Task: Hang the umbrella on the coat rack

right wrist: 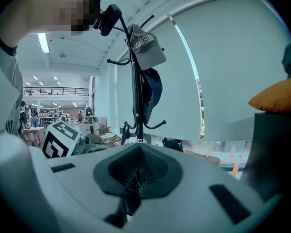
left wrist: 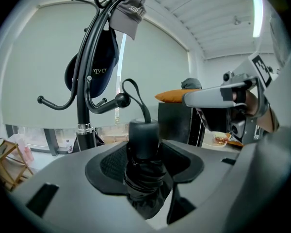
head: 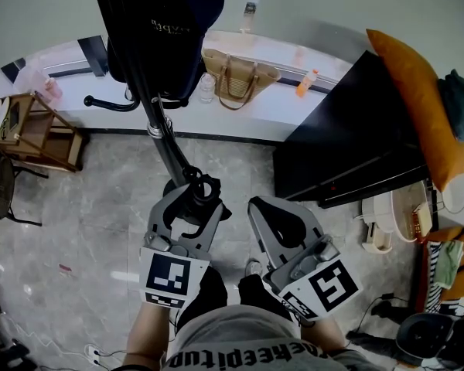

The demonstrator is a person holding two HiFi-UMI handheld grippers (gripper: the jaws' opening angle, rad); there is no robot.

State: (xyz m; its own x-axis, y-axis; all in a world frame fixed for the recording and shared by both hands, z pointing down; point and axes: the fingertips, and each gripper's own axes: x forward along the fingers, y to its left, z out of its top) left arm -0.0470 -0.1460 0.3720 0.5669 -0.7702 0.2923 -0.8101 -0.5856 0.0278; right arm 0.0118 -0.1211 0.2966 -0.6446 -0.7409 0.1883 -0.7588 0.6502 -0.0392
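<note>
Nearest the person, the right gripper [head: 264, 209] sat with its jaws pressed together on nothing, idle to the right of the left gripper [head: 192, 198]. The left gripper's jaws were clamped on the folded black fabric umbrella [left wrist: 144, 144] just below its stubby cylindrical handle, holding it upright. From the handle top rose the thin black wrist loop [left wrist: 135, 92] — the part that must catch a hook. Just beyond stood the black metal coat rack [left wrist: 82, 101], its lower ball-tipped hook [left wrist: 117, 101] appearing close behind the loop, though whether they touched could not be told. Higher and farther hung a navy cloth bag [left wrist: 98, 67] and a grey cap [left wrist: 128, 8]. The hanging looked not yet done. Doing it well probably meant keeping the grip firm, lifting the loop over the ball tip and settling it into the hook's bend — only then parting the jaws, clear of the bag.
</note>
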